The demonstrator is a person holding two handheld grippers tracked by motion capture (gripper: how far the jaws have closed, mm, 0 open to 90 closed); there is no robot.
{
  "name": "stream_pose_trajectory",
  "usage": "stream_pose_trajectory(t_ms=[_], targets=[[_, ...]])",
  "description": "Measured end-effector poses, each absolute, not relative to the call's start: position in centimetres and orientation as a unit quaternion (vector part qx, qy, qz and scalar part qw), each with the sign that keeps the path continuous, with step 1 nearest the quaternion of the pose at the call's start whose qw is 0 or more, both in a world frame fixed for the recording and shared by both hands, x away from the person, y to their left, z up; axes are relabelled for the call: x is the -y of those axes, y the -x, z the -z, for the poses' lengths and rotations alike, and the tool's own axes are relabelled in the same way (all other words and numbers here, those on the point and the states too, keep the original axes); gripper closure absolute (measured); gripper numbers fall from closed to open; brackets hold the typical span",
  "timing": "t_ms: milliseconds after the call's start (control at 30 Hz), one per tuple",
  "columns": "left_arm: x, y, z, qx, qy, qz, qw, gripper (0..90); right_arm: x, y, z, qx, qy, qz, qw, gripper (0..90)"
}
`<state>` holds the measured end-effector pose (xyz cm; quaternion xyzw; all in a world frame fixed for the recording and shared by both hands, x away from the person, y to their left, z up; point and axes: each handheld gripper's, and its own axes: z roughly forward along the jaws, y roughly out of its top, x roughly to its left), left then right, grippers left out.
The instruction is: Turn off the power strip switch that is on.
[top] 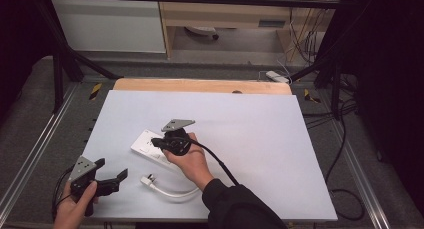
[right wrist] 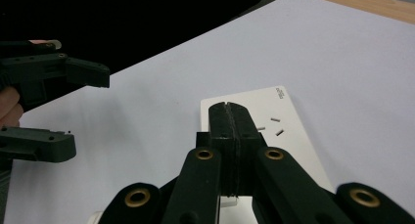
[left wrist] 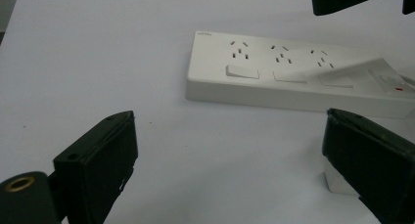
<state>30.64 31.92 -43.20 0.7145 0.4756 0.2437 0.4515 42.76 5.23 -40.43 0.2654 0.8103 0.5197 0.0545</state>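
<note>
Left gripper (top: 112, 180) near table (top: 260, 139) front edge, jaws spread, grasping nothing. White plug (top: 147, 179) just beside, cable partly hidden under right forearm. Farther in, right gripper (right wrist: 229, 117) clenched empty over white power strip (left wrist: 293, 72), covering its near end.
</note>
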Motion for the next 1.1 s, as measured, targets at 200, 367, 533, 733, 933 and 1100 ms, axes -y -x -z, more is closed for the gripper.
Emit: stream_pose_trajectory(t_ms=[200, 367, 533, 733, 933, 1100], targets=[[-31.9, -30.7, 43.2, -0.475, -0.715, -0.243, 0.452, 6.3, -6.2, -43.3, 40.9, -0.817, -0.267, -0.508, 0.054, 90.0], [-31.9, -30.7, 43.2, -0.473, -0.716, -0.244, 0.452, 6.3, -7.3, -43.7, 41.0, -0.824, -0.265, -0.498, 0.055, 90.0], [-31.9, -30.7, 43.2, -0.472, -0.716, -0.245, 0.451, 6.3, -8.1, -44.0, 41.3, -0.830, -0.267, -0.486, 0.055, 90.0], [-31.9, -30.7, 43.2, -0.472, -0.716, -0.244, 0.452, 6.4, -9.5, -44.5, 41.5, -0.839, -0.269, -0.469, 0.055, 90.0], [-31.9, -30.7, 43.1, -0.471, -0.717, -0.245, 0.452, 6.3, -10.1, -44.7, 41.8, -0.844, -0.267, -0.462, 0.054, 90.0], [-31.9, -30.7, 43.1, -0.471, -0.716, -0.245, 0.453, 6.3, -10.3, -44.7, 41.8, -0.847, -0.267, -0.457, 0.050, 90.0]])
